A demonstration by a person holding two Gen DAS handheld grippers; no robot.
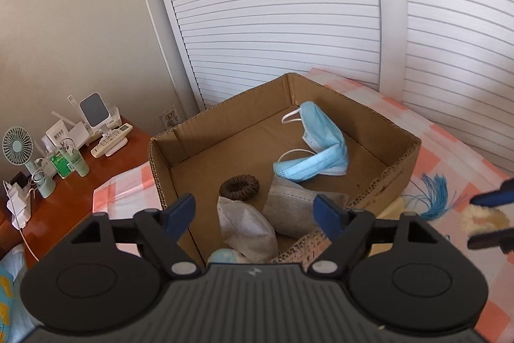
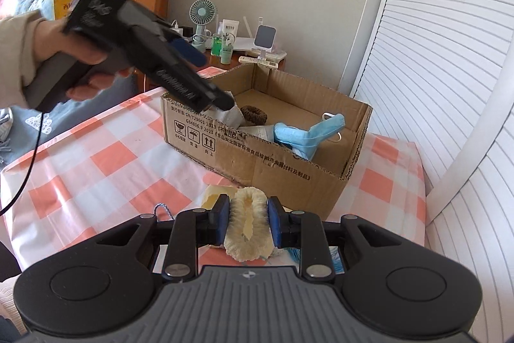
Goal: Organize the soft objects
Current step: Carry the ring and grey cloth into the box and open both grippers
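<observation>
Left gripper (image 1: 255,211): spread wide with nothing between its fingers, hovering over the near left part of the cardboard box (image 1: 324,85).
Box contents, left to right: brown hair scrunchie (image 1: 239,187), white mask (image 1: 245,225), grey mask (image 1: 294,204), blue mask (image 1: 316,147), all lying on the box floor.
Box: sits on the orange-and-white checked cloth (image 2: 96,163).
Right gripper (image 2: 248,219): clamped on a cream fluffy pad (image 2: 245,225), just in front of the box's near wall, outside it.
Blue tassel (image 1: 433,193): on the cloth beside the box.
</observation>
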